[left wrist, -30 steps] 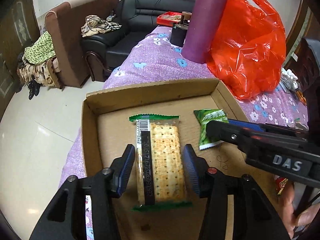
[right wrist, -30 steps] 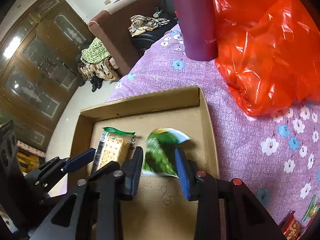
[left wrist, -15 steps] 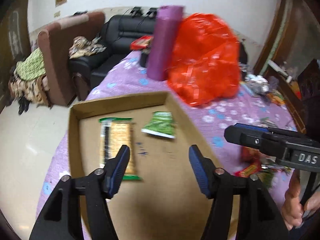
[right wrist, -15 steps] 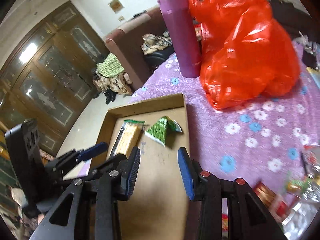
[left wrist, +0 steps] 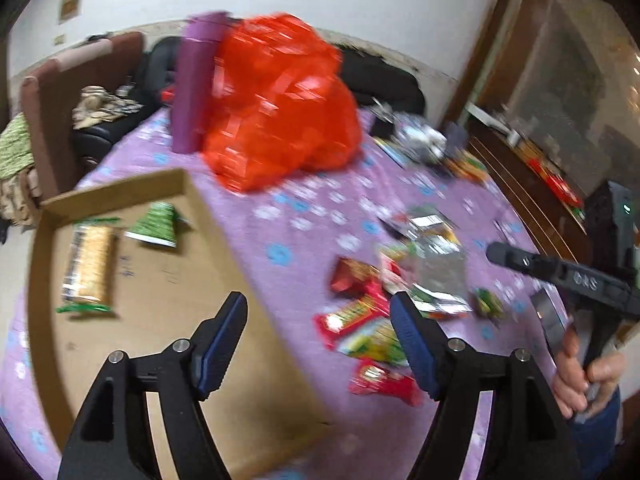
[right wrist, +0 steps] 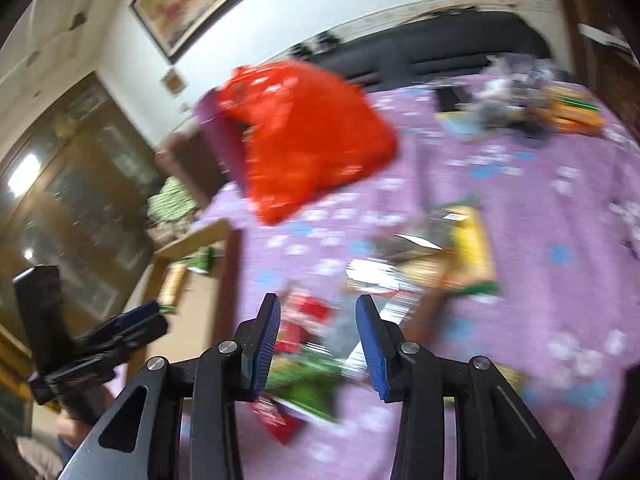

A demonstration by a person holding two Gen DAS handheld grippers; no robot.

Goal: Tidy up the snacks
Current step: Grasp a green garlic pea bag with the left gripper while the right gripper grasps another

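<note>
- A purple flowered cloth covers the table.
- The cardboard box, at left, holds a cracker pack and a green packet.
- The left gripper is spread wide, empty, over the box edge.
- The right gripper is spread, empty, above blurry loose snacks at bottom middle.

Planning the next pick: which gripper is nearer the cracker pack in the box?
Left. The left gripper hovers open at the box's right edge, near the cracker pack; the right gripper hangs open over loose snacks outside.

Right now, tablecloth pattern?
Purple tablecloth with small blue and white flowers; clearest in the left wrist view.
</note>
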